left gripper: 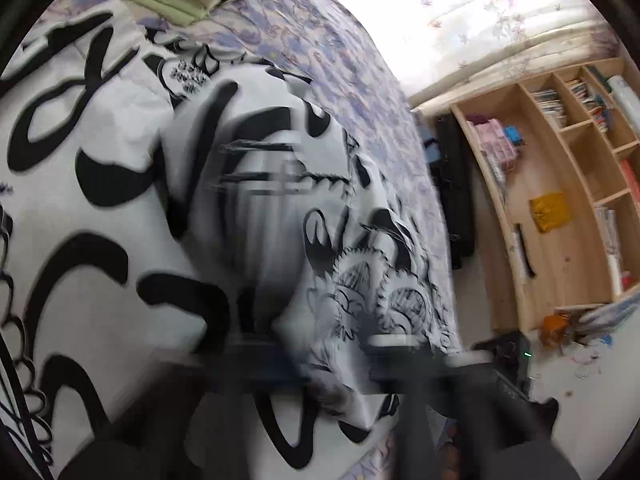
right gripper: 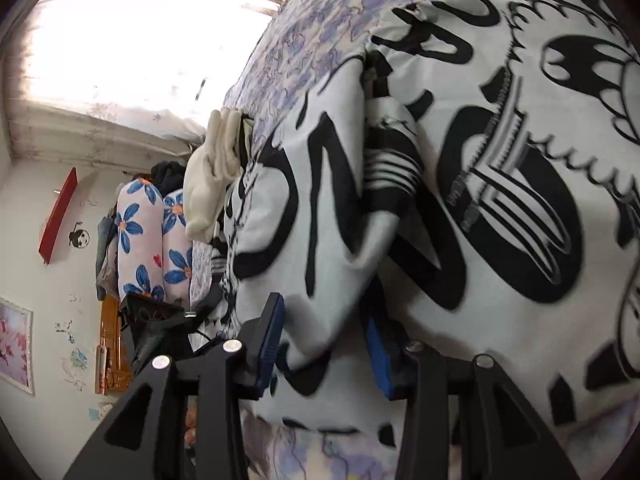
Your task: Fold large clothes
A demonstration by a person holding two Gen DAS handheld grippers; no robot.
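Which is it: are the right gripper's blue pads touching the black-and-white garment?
Cannot tell. In the right wrist view a fold of the garment lies between the open right gripper's pads, but contact is unclear.

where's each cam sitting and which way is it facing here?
Left wrist: above the bed's edge, looking down over the black-and-white printed garment toward the wooden shelf; left gripper badly blurred.
Right wrist: low over the same garment, facing the pillows and window; right gripper straddles a fold, jaws apart.
Shared: the garment and the purple floral bedsheet.
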